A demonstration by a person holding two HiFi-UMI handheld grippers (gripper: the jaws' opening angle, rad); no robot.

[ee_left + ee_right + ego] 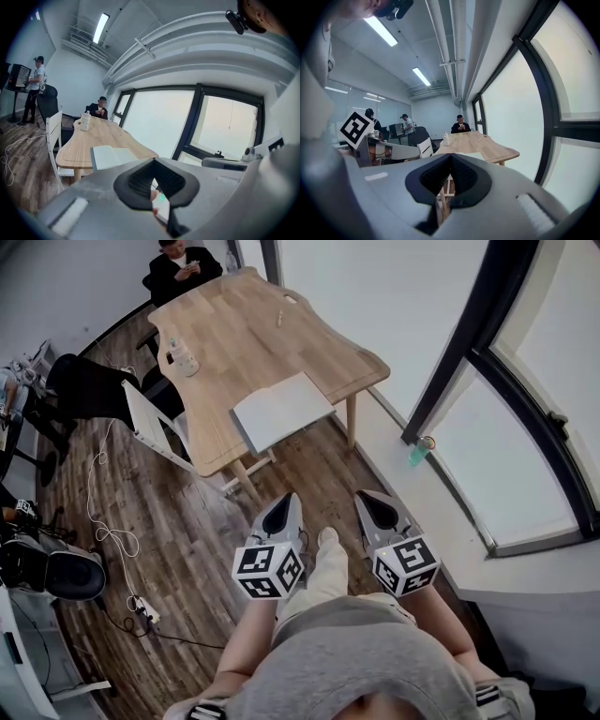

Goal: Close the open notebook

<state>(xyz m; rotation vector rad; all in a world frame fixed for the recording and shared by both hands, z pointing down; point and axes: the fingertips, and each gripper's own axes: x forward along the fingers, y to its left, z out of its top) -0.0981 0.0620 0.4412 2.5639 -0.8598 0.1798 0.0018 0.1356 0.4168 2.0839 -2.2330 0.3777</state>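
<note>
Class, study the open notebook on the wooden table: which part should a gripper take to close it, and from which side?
Take the outer edge of one half of the notebook, away from its fold, coming from the table's near end. It lies flat and open close to that end, so a thin free edge is probably easiest to lift over.

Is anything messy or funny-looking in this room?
Nothing is spilled or broken. A white cable trails in loose loops across the floor, and the notebook lies open at the table's near end.
</note>
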